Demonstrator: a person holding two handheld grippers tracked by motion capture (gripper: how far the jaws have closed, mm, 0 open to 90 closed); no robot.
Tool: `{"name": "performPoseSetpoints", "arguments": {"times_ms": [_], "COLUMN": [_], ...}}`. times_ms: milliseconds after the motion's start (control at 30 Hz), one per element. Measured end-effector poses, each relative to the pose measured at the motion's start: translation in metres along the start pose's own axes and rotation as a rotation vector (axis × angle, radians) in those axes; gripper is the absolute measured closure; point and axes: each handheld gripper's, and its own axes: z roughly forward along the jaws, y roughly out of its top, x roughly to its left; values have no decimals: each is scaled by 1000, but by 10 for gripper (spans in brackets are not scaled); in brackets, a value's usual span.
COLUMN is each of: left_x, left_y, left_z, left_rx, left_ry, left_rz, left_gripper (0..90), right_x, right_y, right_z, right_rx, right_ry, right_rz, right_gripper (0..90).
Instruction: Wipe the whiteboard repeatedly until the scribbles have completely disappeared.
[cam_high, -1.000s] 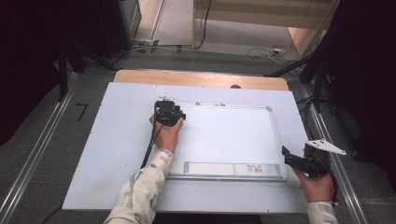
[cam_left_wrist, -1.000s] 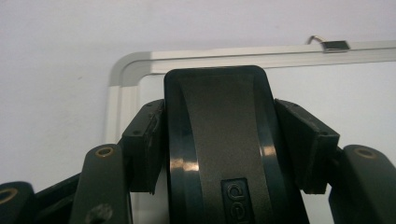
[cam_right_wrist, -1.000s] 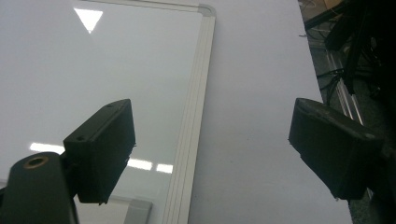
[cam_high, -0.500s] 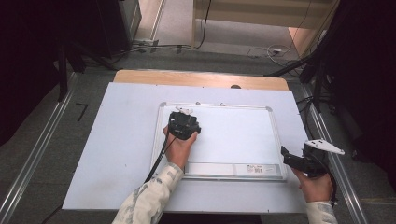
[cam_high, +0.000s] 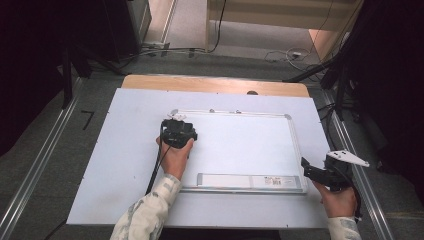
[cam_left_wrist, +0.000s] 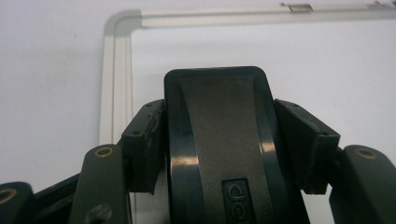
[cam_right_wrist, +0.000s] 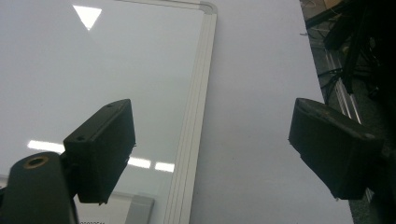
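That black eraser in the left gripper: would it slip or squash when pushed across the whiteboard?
The eraser looks like hard, glossy plastic, so probably stiff, perhaps slippery. The left gripper clamps both its sides, so it likely stays put. On the smooth whiteboard it should glide easily.

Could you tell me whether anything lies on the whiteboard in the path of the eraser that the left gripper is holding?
Nothing visible does. The left gripper is shut on the black eraser near the far left corner of the whiteboard, whose surface shows bare across to the right frame; the tray strip runs along its near edge.
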Motion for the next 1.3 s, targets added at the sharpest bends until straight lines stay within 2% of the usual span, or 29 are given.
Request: {"name": "performPoseSetpoints", "arguments": {"times_ms": [167,300,467,700,833,967,1033,1133,1300], "left_x": [-11,-24,-44,-54,-46,-28,-15,-4,0], "left_y": [15,20,12,-11,-23,-24,-19,-11,8], "left_z": [16,21,17,-4,-16,-19,-16,-9,7], "left_rx": [5,12,9,7,5,3,6,-2,8], "left_ry": [11,4,-33,-74,-89,-68,-48,-29,1], "left_rz": [9,24,72,95,95,77,52,25,17], "left_gripper": [385,385,386,386,386,385,384,383,382], "right_x": [1,0,-1,0,0,1,0,-1,0], "right_y": [1,2,2,1,1,1,0,0,1], "right_z": [2,3,3,2,2,1,0,1,1], "right_rx": [2,2,2,2,1,0,1,2,3], "right_ry": [1,6,6,6,3,1,0,0,2], "right_rz": [0,-5,0,-1,0,-4,2,-4,-1], "right_gripper": [132,132,132,132,132,132,132,132,132]}}
